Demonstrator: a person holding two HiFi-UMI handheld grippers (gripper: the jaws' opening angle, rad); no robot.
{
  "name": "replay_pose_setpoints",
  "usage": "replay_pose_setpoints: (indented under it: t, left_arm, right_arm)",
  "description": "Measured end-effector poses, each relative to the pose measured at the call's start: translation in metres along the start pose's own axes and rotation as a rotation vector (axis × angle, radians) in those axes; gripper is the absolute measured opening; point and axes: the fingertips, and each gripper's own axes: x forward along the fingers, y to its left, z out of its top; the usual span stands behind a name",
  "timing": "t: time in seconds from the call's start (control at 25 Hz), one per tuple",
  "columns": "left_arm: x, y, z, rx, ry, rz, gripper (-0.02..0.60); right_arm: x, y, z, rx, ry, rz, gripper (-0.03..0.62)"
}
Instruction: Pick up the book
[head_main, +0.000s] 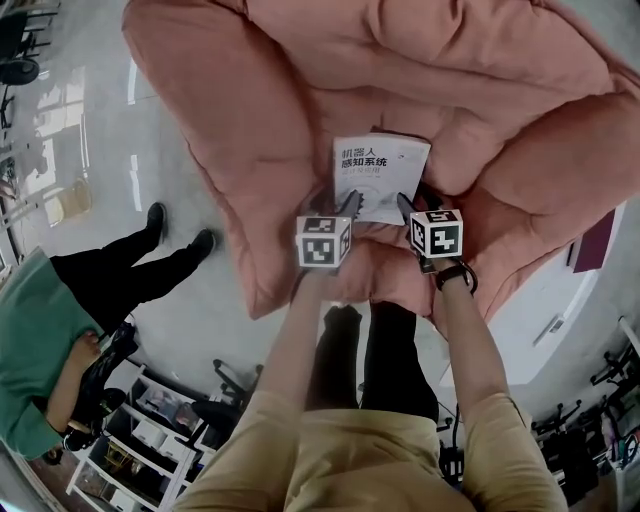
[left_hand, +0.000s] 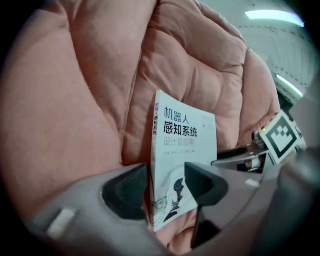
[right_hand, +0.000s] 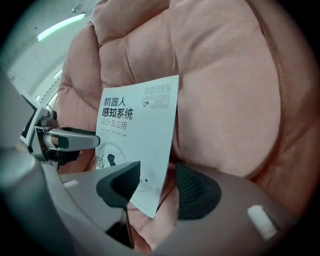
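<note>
Left gripper (left_hand: 166, 175), right gripper (right_hand: 157, 172), both jaws apart astride book (left_hand: 182, 135), pink cushion (left_hand: 75, 100) behind

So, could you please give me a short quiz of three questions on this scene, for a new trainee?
1. True or false: the jaws of the left gripper are fully shut.
2. The book leans against: A) a pink cushion, B) a shelf, C) a table?
3. Which edge of the book stands between the jaws of the right gripper?
Key: 1 false, they stand apart round the spine; 2 A; 3 the right edge.
</note>
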Motion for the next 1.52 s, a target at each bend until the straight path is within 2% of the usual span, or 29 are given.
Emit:
replay_pose_setpoints:
  t: [0.24, 0.56, 0.6, 0.64, 0.68, 0.8, 0.92, 1.16, 1.4, 1.52]
  left_arm:
    - [0.014, 0.002, -0.003, 0.008, 0.001, 0.001, 0.235]
    - [0.032, 0.005, -0.004, -0.02, 0.011, -0.026, 0.222]
    - [0.034, 0.005, -0.003, -0.022, 0.01, -0.039, 0.218]
    - [0.036, 0.004, -0.003, -0.025, 0.009, -0.055, 0.218]
    - [0.038, 0.004, -0.004, -0.028, 0.007, -0.071, 0.214]
    - [0.041, 0.0, -0.006, -0.031, -0.003, -0.104, 0.161]
    - [0.04, -0.004, -0.008, -0.024, 0.012, -0.128, 0.137]
    - [0.027, -0.017, -0.01, -0.006, 0.028, -0.156, 0.051]
    - [-0.011, -0.035, -0.013, -0.01, 0.026, -0.173, 0.046]
    - [-0.046, -0.053, -0.011, 0.011, -0.016, -0.184, 0.046]
  right_arm:
    - [0.015, -0.005, 0.002, 0.016, -0.008, 0.02, 0.208]
    - [0.028, -0.005, 0.004, -0.005, -0.039, 0.162, 0.209]
    - [0.031, -0.003, 0.003, -0.01, -0.032, 0.193, 0.222]
    - [0.035, 0.001, 0.0, -0.025, -0.016, 0.223, 0.294]
    - [0.04, 0.006, -0.004, -0.048, 0.006, 0.242, 0.333]
    - [0.05, 0.012, -0.009, -0.107, 0.038, 0.251, 0.258]
    - [0.048, 0.011, -0.01, -0.105, 0.037, 0.265, 0.238]
    - [0.028, 0.02, -0.009, -0.095, 0.023, 0.276, 0.095]
    - [-0.015, 0.043, -0.016, -0.061, -0.005, 0.247, 0.072]
    - [-0.053, 0.059, -0.019, -0.088, -0.054, 0.209, 0.071]
